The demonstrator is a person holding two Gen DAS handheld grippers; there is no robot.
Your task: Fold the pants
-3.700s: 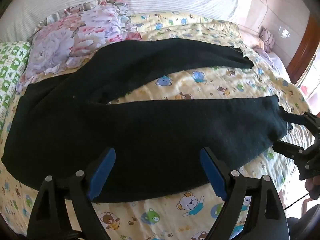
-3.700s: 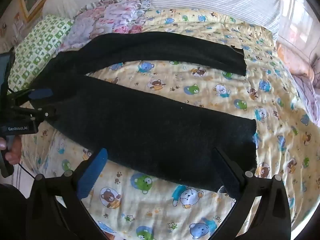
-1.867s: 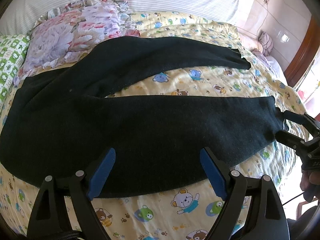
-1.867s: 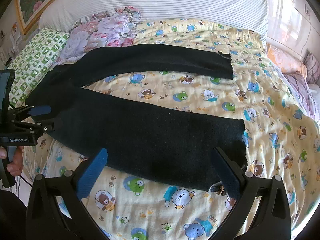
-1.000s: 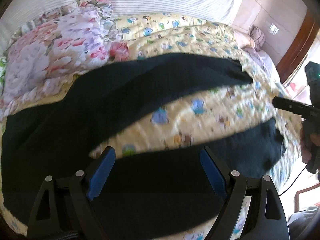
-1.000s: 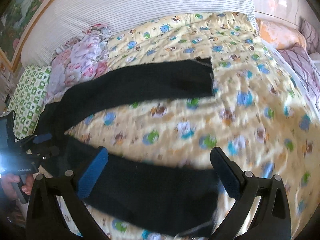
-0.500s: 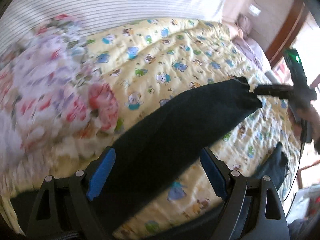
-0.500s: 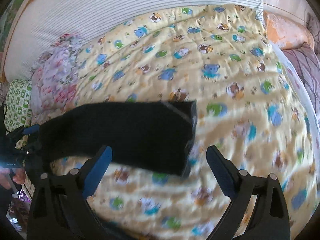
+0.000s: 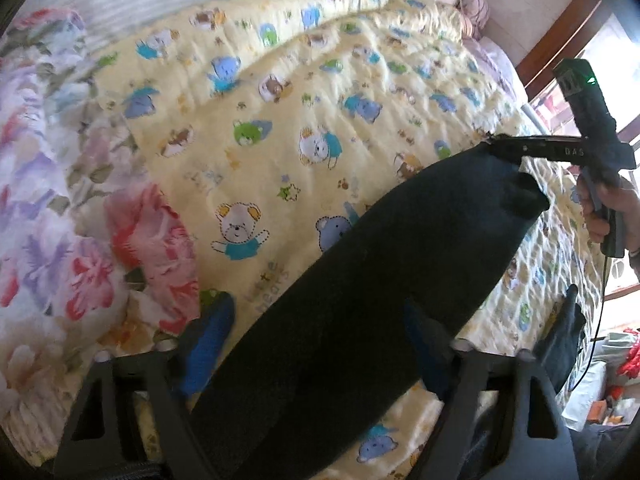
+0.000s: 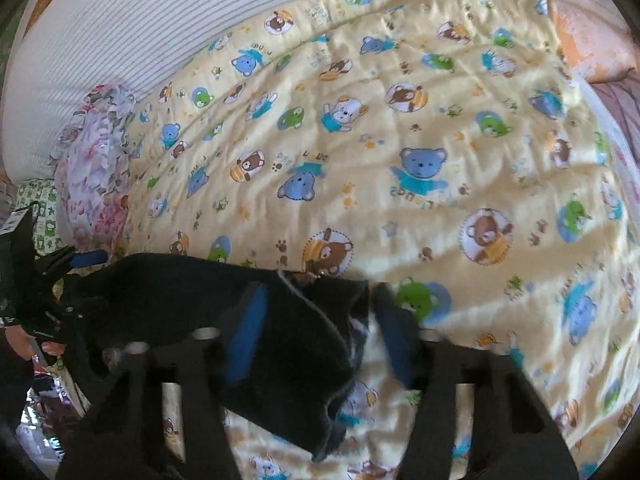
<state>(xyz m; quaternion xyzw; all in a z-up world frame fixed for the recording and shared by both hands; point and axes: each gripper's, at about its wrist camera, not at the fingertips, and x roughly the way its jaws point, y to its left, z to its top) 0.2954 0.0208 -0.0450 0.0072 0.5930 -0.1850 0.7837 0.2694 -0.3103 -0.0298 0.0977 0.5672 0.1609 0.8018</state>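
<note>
The black pants [image 9: 380, 240] lie on a yellow bear-print quilt [image 9: 280, 128]. One leg runs from between my left gripper's [image 9: 316, 340] blue pads up to the right. My right gripper [image 9: 504, 148] sits at that leg's cuff corner. In the right wrist view the cuff [image 10: 320, 320] lies between the fingers of my right gripper [image 10: 320, 332], and the leg [image 10: 168, 292] stretches left to my left gripper [image 10: 76, 280]. The jaws of both grippers are closing with fabric between them. A thin gap still shows beside a pad on each.
A floral pillow [image 9: 60, 240] lies left of the leg. A striped white bolster [image 10: 160, 20] lines the bed's far side. A green-patterned pillow [image 10: 40, 208] and an orange pillow [image 10: 592, 40] sit at the bed's ends. A person's hand [image 9: 600, 216] holds the right gripper.
Both grippers left the near leg, crossed to the far leg and came down over it. Their jaws went from wide open to much narrower around the fabric.
</note>
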